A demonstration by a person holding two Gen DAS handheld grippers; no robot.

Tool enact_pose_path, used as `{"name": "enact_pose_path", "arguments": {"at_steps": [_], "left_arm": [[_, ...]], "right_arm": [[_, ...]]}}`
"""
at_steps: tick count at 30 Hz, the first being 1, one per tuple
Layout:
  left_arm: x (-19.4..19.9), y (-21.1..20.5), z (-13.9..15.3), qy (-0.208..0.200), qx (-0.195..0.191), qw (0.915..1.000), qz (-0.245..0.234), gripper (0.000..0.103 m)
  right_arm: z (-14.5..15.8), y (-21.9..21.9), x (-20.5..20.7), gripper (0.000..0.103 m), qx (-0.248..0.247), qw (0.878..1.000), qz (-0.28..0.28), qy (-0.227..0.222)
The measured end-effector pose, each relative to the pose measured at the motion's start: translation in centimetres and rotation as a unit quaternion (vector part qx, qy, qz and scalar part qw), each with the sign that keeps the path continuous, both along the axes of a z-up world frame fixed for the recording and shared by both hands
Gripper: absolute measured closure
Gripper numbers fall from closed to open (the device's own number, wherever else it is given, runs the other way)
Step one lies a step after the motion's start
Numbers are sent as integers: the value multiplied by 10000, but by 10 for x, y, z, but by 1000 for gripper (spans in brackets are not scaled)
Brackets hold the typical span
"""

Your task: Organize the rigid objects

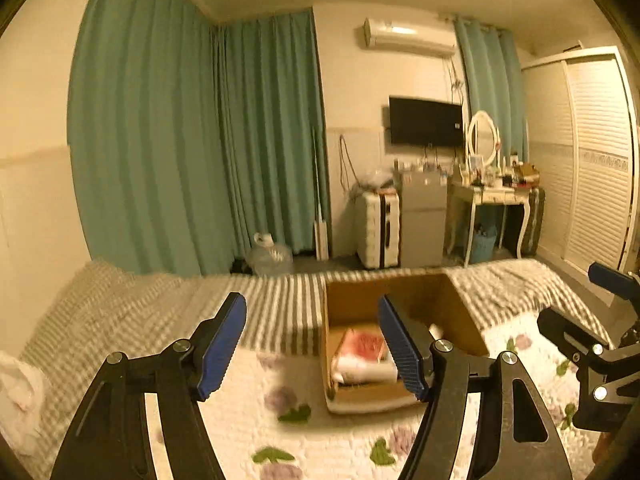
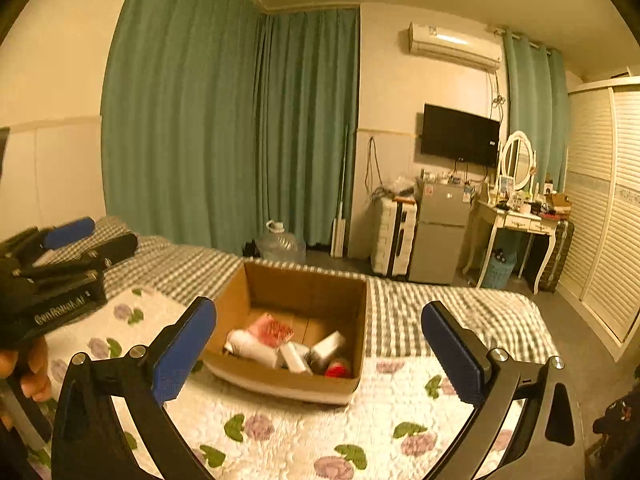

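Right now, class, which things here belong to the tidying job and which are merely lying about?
Job:
- cardboard box
- pink packet
- white bottle
- red item
- left gripper and right gripper, both open

Lying about:
- water jug
- suitcase
- fridge
- dressing table

Cardboard box (image 2: 288, 308) on bed (image 2: 460, 320), near its far edge. Inside box: several small items (image 2: 280, 344) lying together on the bottom. Behind bed, on floor: water jug (image 2: 282, 244) left, suitcase (image 2: 394, 236), fridge (image 2: 440, 232), dressing table (image 2: 520, 224) right.
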State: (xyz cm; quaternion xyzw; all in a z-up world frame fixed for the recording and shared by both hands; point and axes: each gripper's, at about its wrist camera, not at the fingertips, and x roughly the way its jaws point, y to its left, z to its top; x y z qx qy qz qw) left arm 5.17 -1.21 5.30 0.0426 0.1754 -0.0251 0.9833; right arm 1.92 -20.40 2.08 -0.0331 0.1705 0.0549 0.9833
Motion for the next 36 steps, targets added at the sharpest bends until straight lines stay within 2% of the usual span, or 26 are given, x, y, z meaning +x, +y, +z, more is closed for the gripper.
{"name": "enact_pose_path", "arguments": {"at_steps": [4, 10, 17, 36], "left_arm": [[10, -3, -27, 262, -17, 9996, 37, 32], [16, -5, -50, 541, -46, 9985, -54, 32], [18, 2, -56, 628, -71, 9980, 27, 32], [18, 6, -51, 658, -84, 9977, 116, 32]], "right_arm": [[-23, 2, 5, 0, -47, 10000, -10, 24], [-47, -2, 18, 0, 78, 9996, -69, 261], [-55, -9, 25, 0, 128, 9992, -179, 342], [-51, -8, 24, 0, 101, 9990, -181, 400]]}}
